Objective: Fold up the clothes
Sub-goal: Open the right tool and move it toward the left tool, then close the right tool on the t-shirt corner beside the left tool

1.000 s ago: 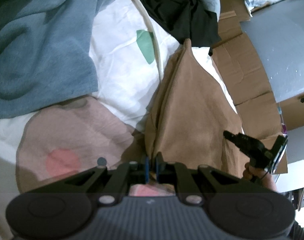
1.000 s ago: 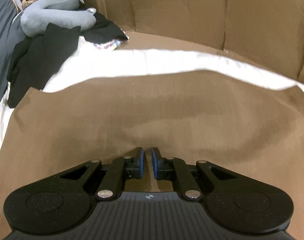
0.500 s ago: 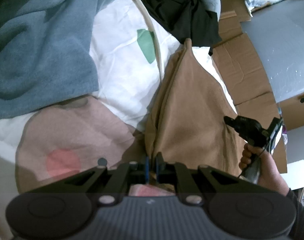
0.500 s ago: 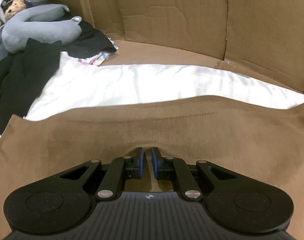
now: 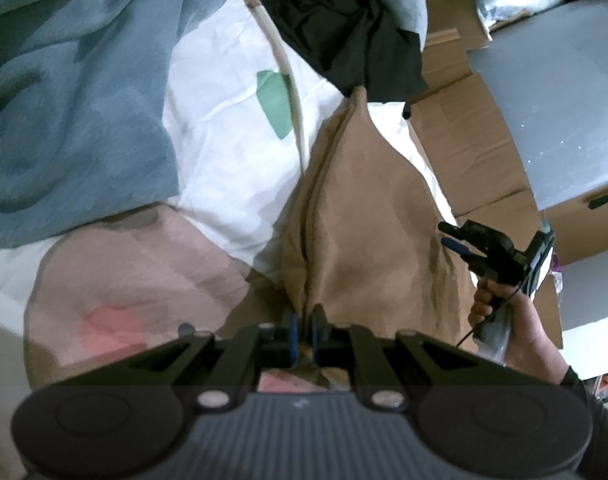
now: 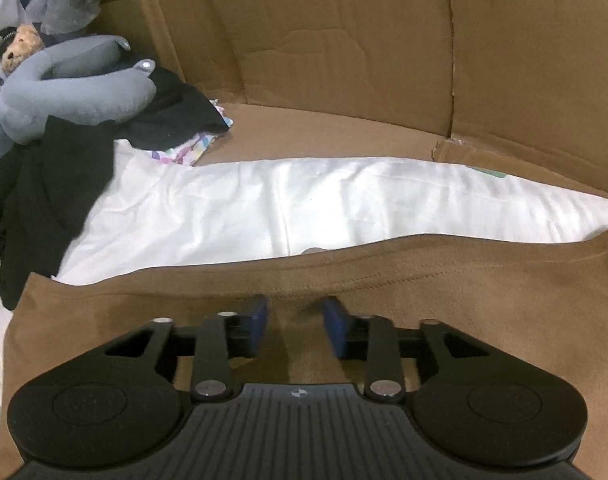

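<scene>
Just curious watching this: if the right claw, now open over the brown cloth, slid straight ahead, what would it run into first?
Probably the stitched hem of the brown garment just ahead of the right claw, then the white sheet; the cardboard wall stands farther back. Depth is hard to judge.

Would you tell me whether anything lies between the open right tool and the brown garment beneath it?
Nothing visible does. The right tool hangs open directly over the brown garment, with bare fabric between its blue pads. The black clothes lie off to the side.

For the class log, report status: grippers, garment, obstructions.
Left hand-held gripper shut on brown garment. Right hand-held gripper open over its hem. Black clothes touch garment's far corner.
</scene>
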`<state>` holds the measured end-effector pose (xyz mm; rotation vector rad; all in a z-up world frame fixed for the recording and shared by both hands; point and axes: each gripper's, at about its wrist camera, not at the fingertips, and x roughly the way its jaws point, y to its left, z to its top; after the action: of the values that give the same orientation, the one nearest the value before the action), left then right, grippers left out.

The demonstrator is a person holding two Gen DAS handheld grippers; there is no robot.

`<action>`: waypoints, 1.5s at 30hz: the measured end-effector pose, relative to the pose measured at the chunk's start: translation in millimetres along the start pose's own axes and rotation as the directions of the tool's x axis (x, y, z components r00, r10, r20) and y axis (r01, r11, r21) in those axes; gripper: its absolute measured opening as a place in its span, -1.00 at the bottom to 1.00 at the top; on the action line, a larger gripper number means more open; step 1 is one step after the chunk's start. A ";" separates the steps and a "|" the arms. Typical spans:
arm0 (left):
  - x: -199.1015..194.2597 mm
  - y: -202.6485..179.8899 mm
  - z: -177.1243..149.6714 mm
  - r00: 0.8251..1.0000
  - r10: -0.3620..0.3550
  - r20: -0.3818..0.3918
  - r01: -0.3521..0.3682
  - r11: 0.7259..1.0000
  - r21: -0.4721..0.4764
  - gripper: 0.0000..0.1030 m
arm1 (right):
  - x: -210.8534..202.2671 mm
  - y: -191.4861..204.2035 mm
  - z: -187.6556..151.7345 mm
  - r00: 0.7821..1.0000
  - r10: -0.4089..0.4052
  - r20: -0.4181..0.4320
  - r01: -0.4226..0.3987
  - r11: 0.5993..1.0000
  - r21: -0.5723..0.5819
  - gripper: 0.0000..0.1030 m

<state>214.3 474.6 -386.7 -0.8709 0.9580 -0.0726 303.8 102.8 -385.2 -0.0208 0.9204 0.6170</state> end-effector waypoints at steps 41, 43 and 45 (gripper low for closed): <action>-15.7 -96.0 32.3 0.996 -0.085 -0.024 0.086 0.995 0.050 -0.87 | -204.8 171.7 -131.7 0.889 0.427 -0.165 -0.452 0.763 -0.462 0.24; -15.3 -97.2 32.7 0.996 -0.090 -0.027 0.091 0.995 0.049 -0.87 | -202.8 182.7 -138.2 0.910 0.391 -0.138 -0.403 0.757 -0.514 0.24; -15.0 -96.9 32.9 0.995 -0.095 -0.027 0.096 0.995 0.037 -0.88 | -200.4 193.2 -141.8 0.922 0.367 -0.125 -0.372 0.749 -0.549 0.24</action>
<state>259.5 436.3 -301.9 -0.8819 0.9360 -0.1835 11.8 126.0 -276.5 -0.3842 0.7224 1.2551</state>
